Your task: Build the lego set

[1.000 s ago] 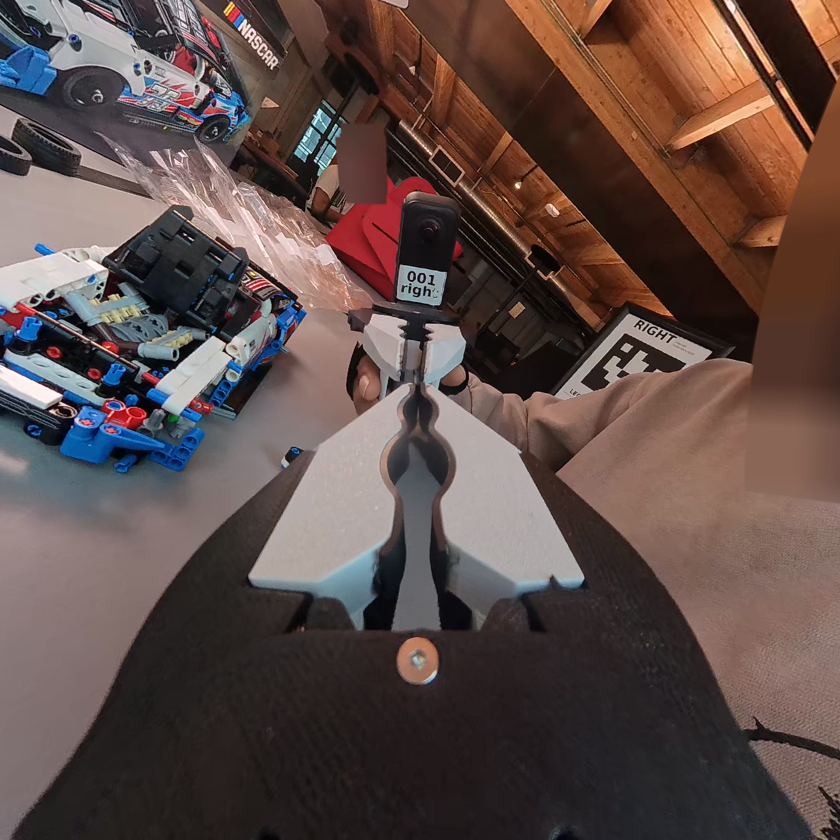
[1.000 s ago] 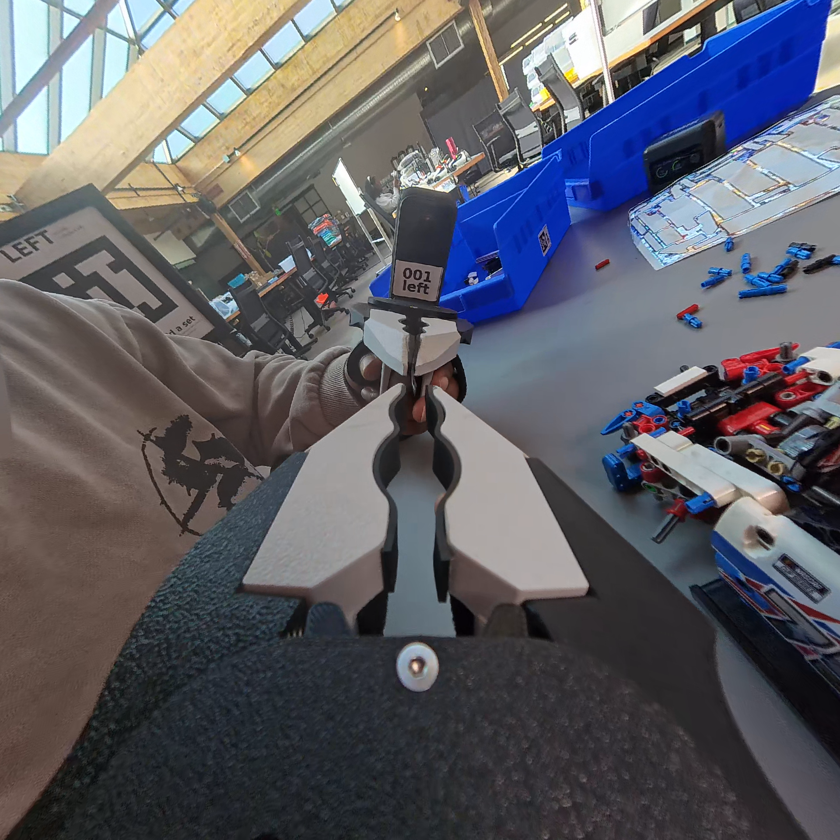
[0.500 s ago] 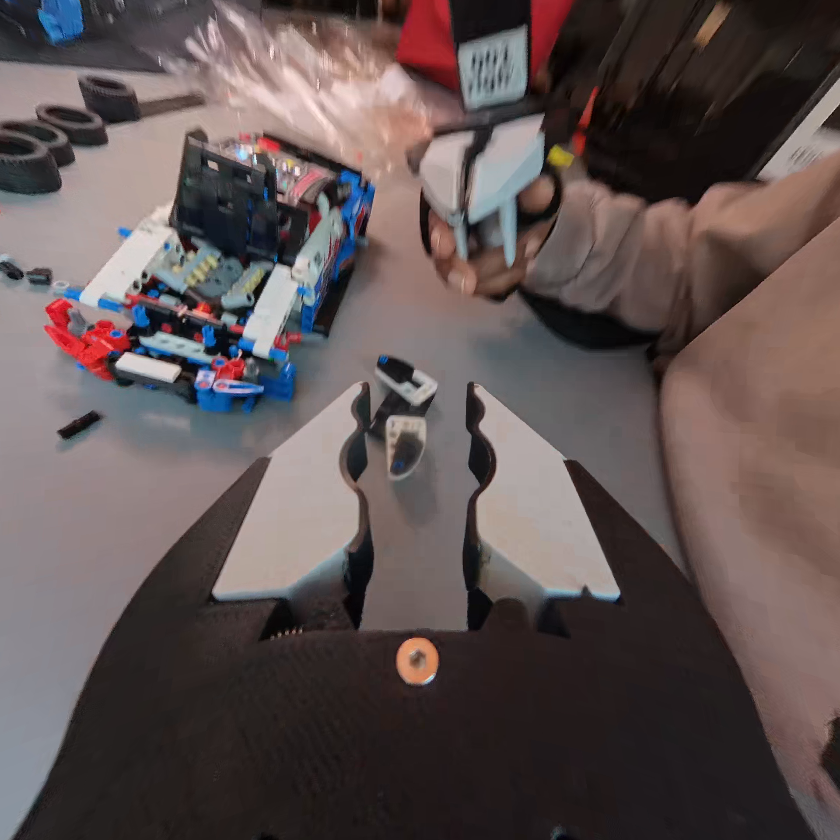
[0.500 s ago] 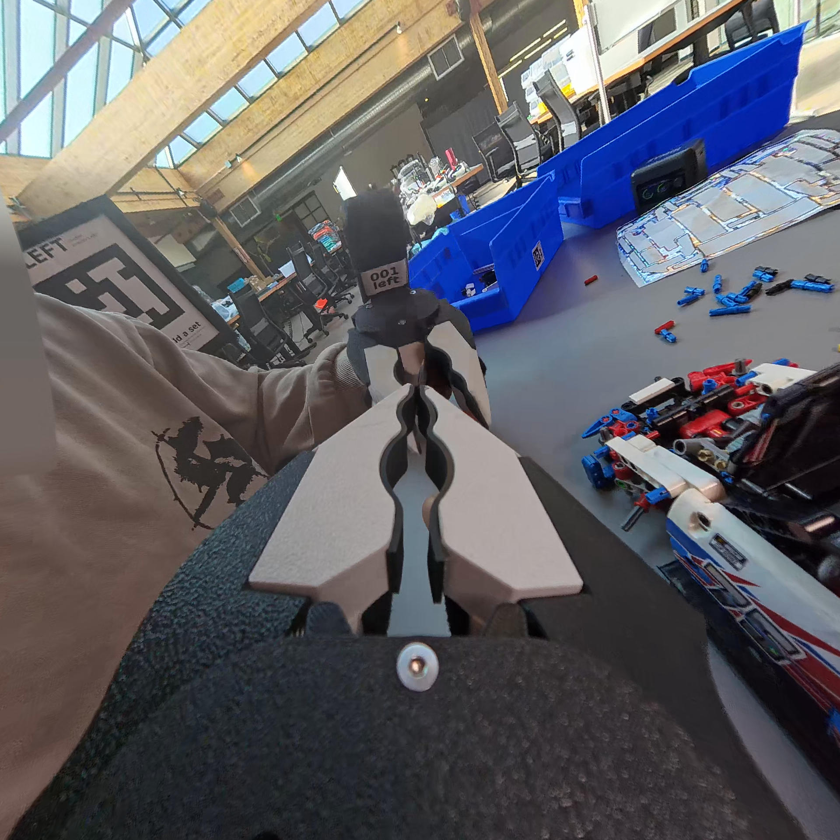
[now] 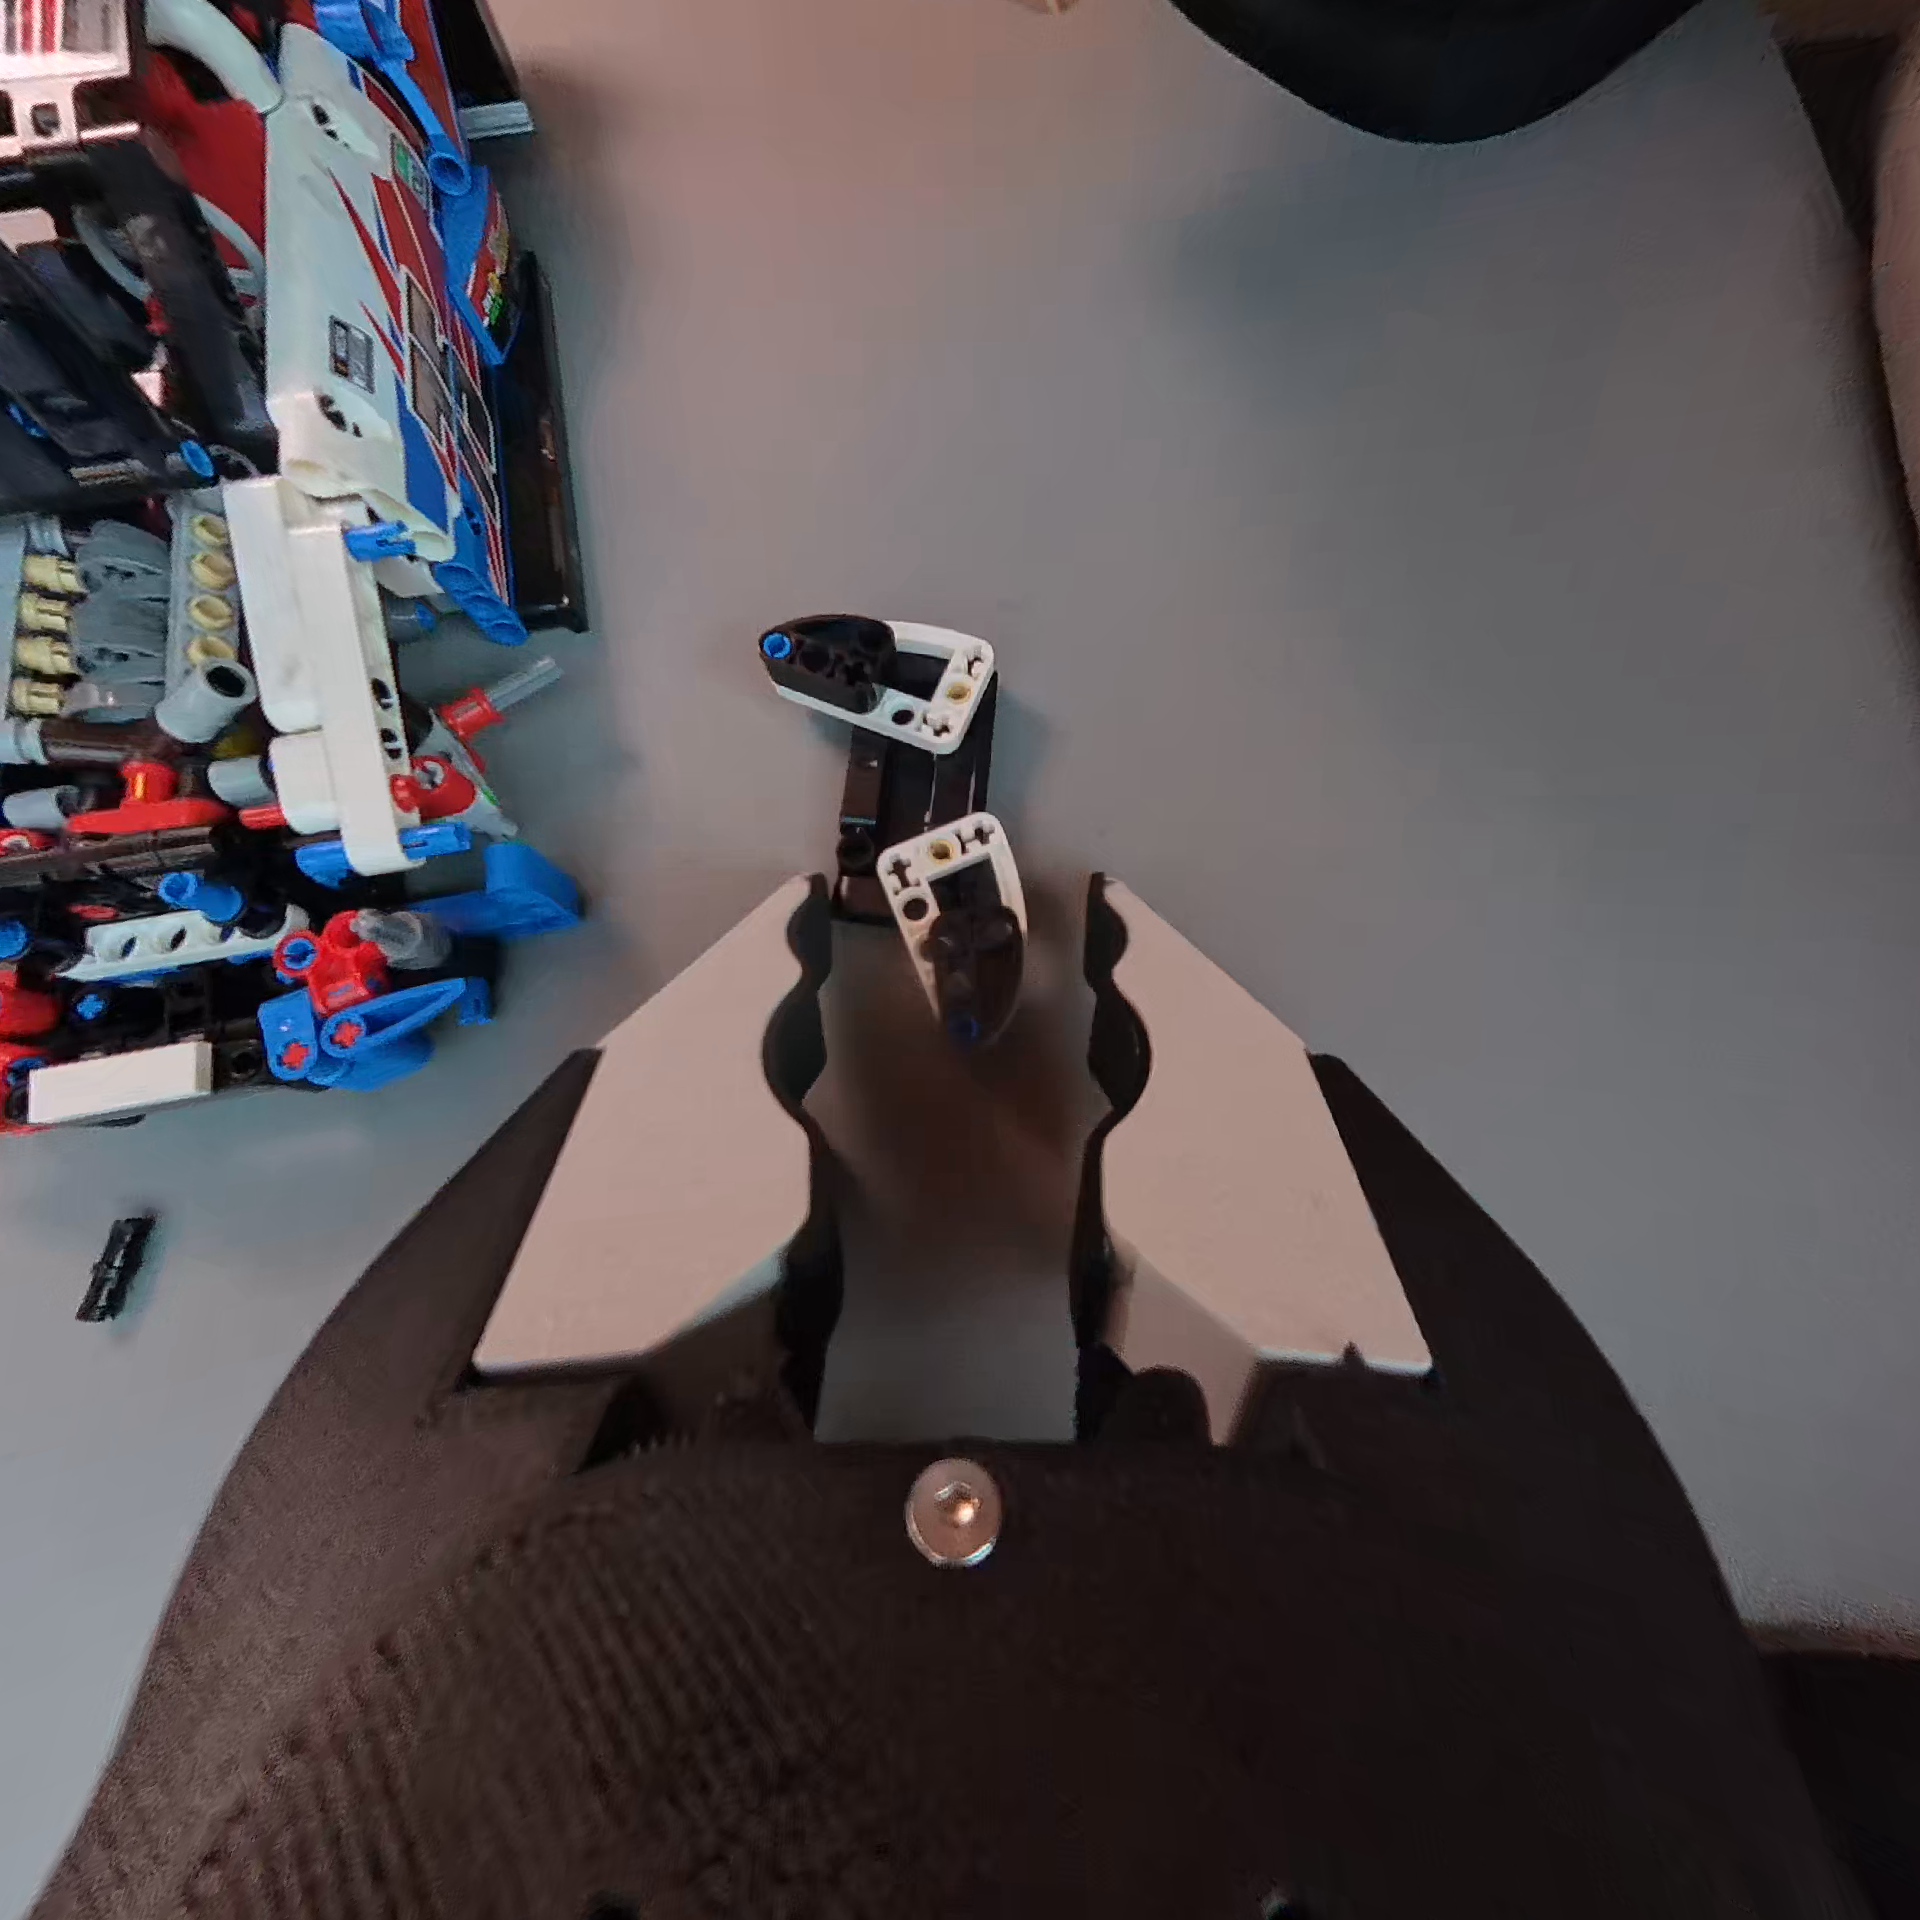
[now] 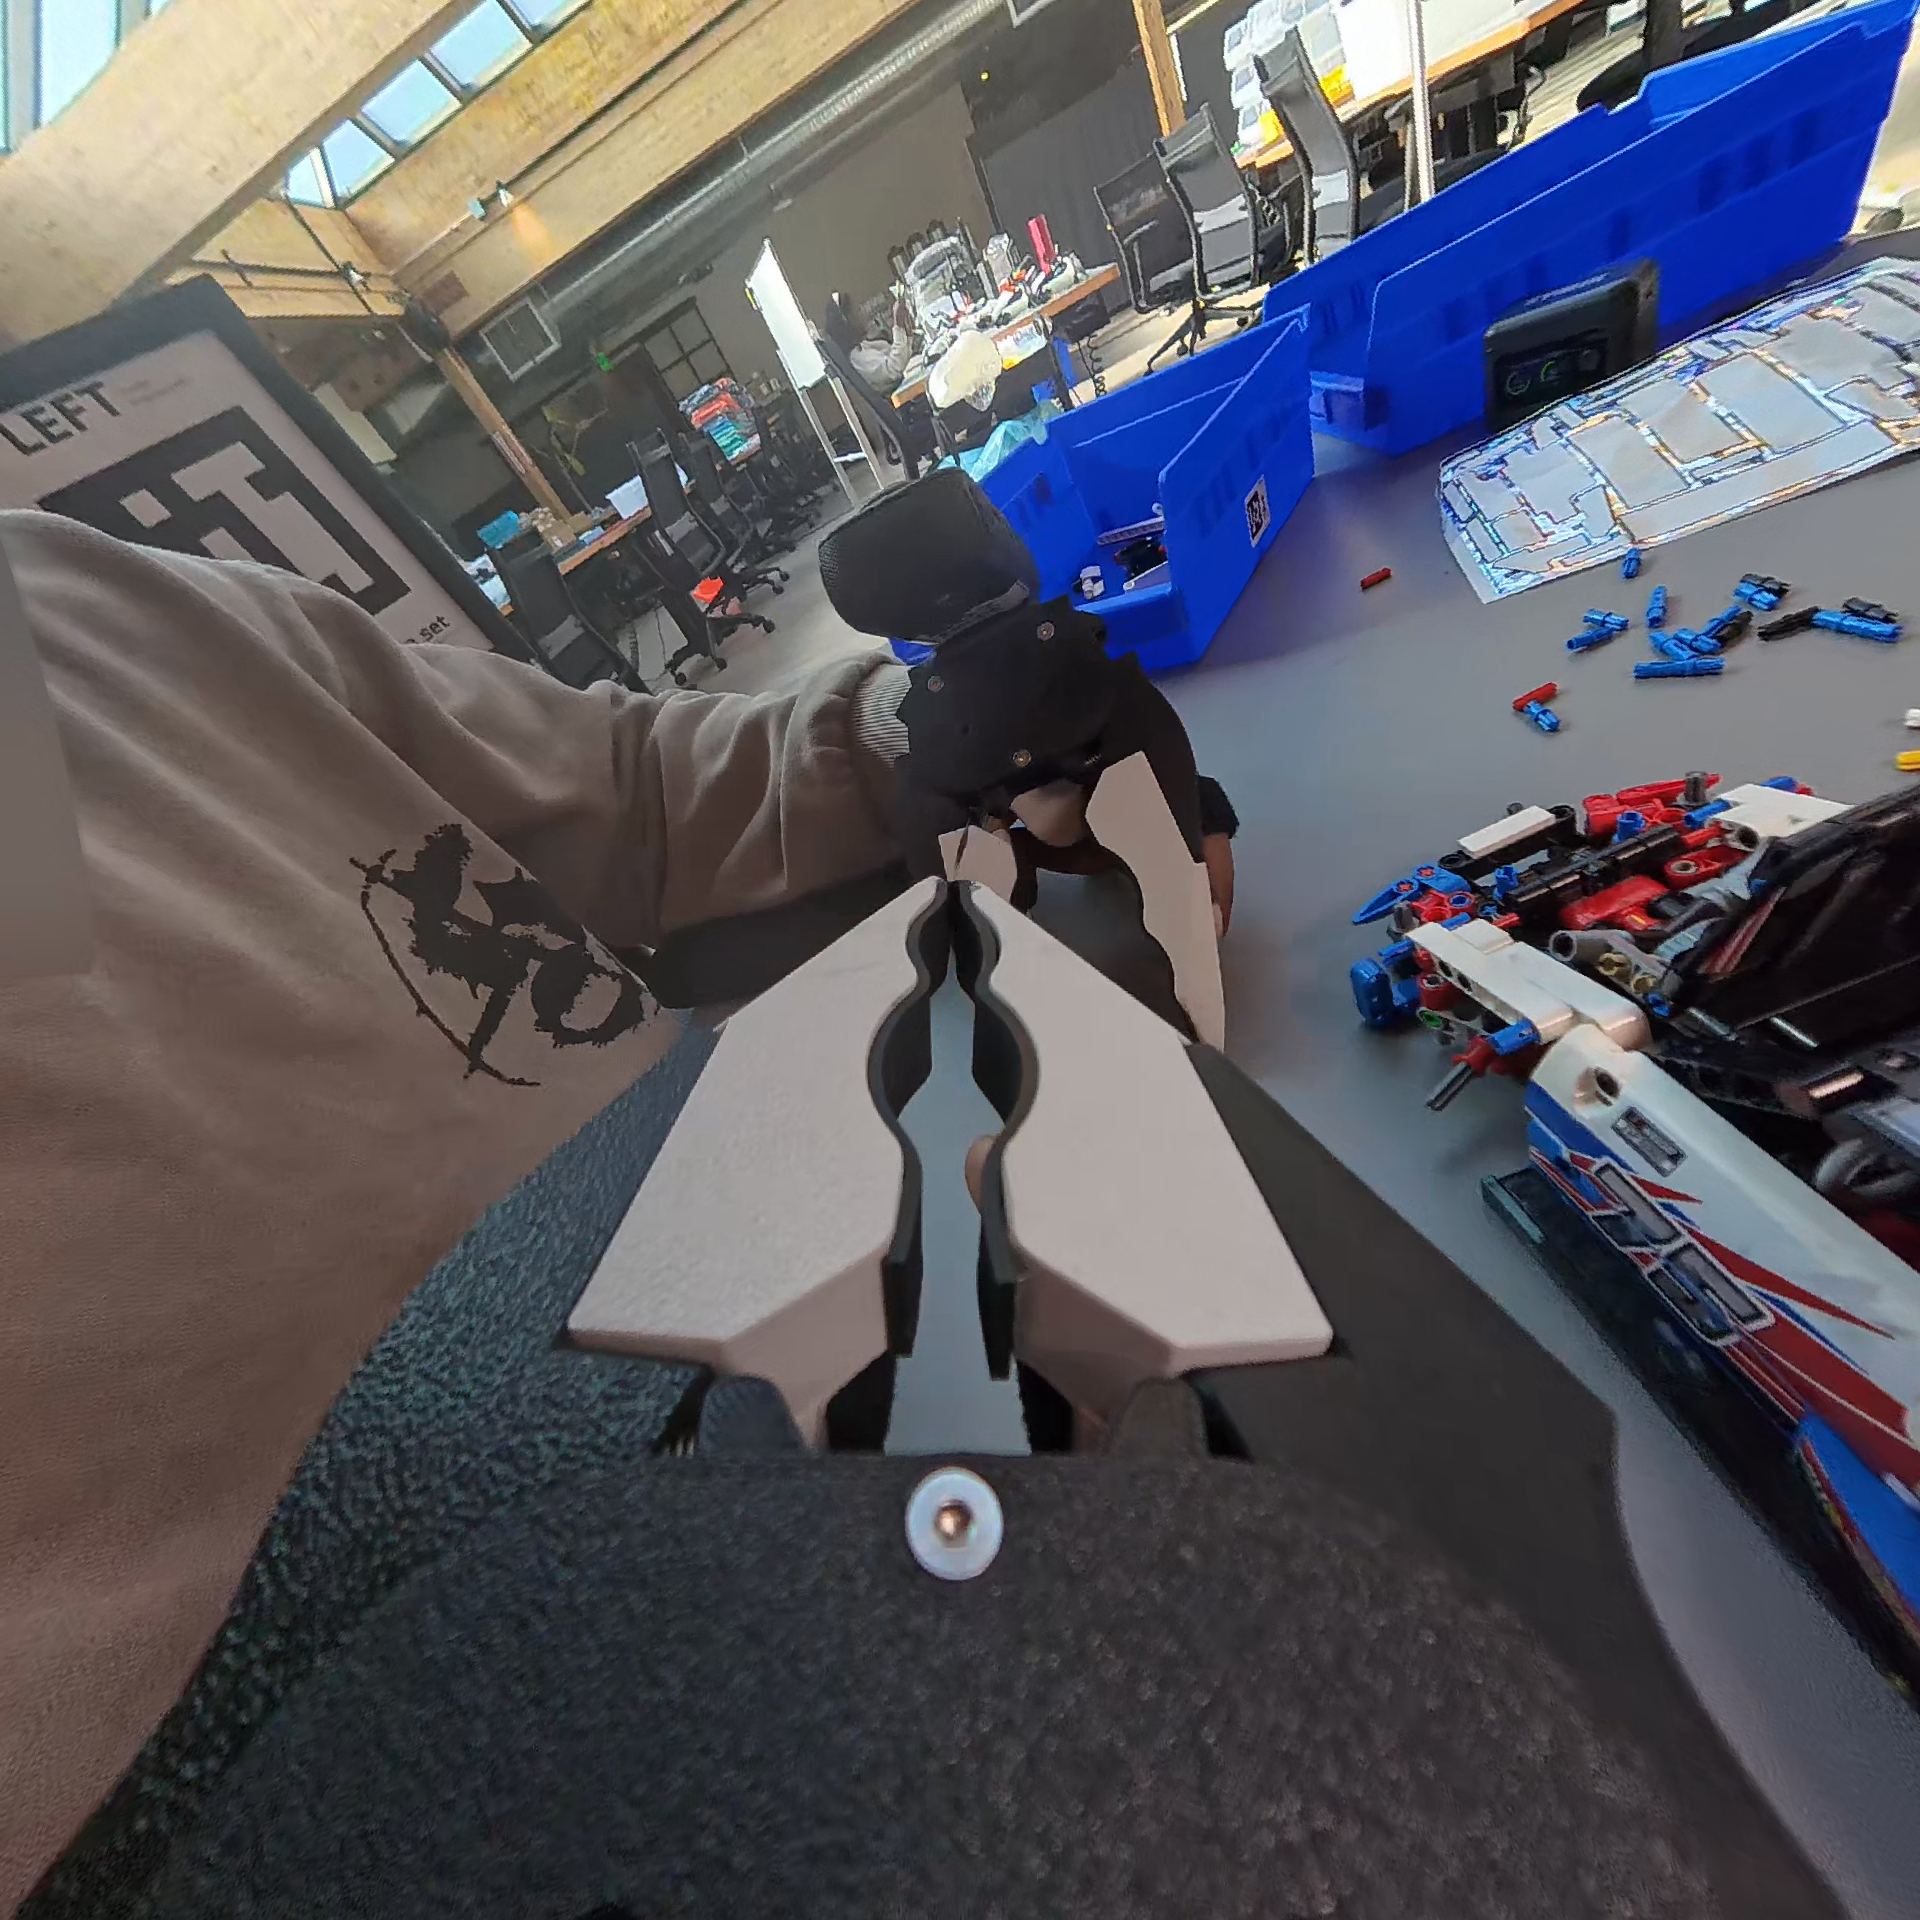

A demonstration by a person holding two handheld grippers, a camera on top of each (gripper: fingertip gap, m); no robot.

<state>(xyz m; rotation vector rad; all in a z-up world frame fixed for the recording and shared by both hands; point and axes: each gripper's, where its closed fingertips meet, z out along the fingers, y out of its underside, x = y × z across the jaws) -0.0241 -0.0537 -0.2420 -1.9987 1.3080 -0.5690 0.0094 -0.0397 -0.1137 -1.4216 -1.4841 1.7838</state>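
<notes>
A small black and white lego subassembly with blue pins lies on the grey table. My left gripper points down at it, open and empty, its fingertips on either side of the piece's near end. The partly built red, white and blue lego car lies to the left; it also shows in the right wrist view. My right gripper is shut with nothing between its fingers, held above the table. The left gripper shows just beyond it, open and tilted down.
A small black piece lies at the near left. Blue bins, a sticker sheet, a black device and loose blue and red pins are at the back. A person's beige sleeve fills the left. About 12 centimetres separates my left fingertips from my right. The small black piece is closer to my left gripper, around 12 centimetres from its tips; the right tips are 20 centimetres off.
My left gripper has opened and tipped from facing the right gripper down to the table, closing in over the small subassembly. My right gripper has closed from slightly open to shut.
</notes>
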